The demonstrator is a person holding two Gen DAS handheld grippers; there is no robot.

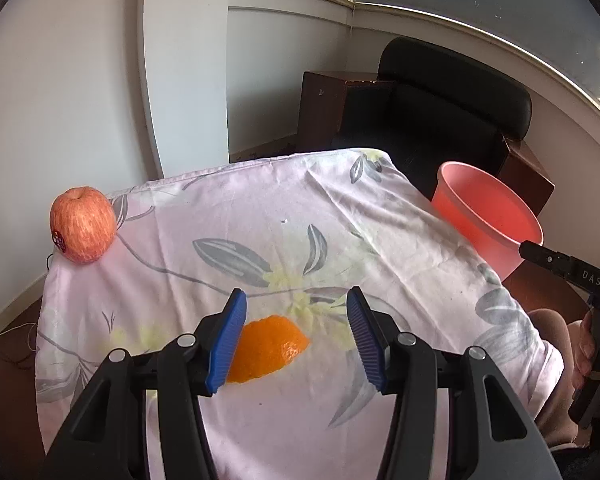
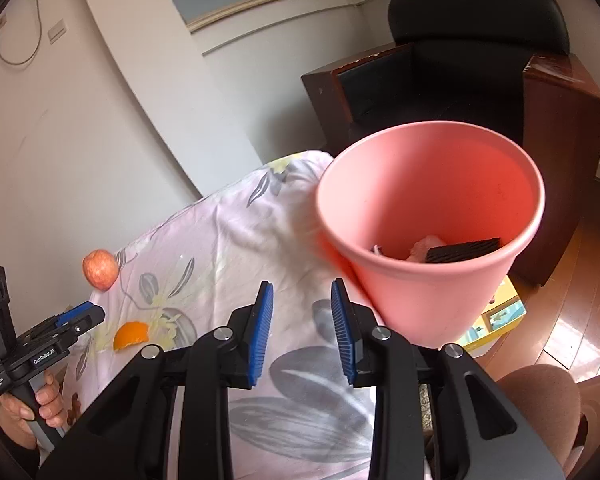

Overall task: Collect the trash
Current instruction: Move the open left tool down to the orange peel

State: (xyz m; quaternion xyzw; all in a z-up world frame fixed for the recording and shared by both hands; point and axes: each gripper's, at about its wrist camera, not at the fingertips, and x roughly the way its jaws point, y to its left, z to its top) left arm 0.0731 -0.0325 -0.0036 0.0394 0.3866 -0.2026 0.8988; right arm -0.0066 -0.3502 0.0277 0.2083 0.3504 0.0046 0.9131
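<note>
Between the blue pads of my left gripper (image 1: 296,336) lies a piece of orange peel (image 1: 268,348), curved side up on the flowered cloth (image 1: 228,216) that covers the table. My jaws stand wide apart here; the left pad overlaps the peel's edge in my view, though I cannot tell whether it touches, and the right pad is well clear of it. Nothing is pinched. At the far left corner of the cloth sits an apple (image 1: 83,224) with a small sticker on its side, well apart from the peel.

Off the right edge of the table hangs the pink bin (image 2: 428,216), its mouth tilted toward me. Inside it I see some pale crumpled scraps (image 2: 424,246) and a dark ribbed block (image 2: 462,250) low against the near wall. My right gripper (image 2: 302,332) hovers over the cloth just beside the bin, its jaws parted a moderate way with nothing between them. From that side I also see my left hand (image 2: 40,400) wrapped round its gripper's handle, with the peel just ahead of that gripper's tip. Behind the table stands a black armchair (image 1: 440,108) with dark wooden sides.
</note>
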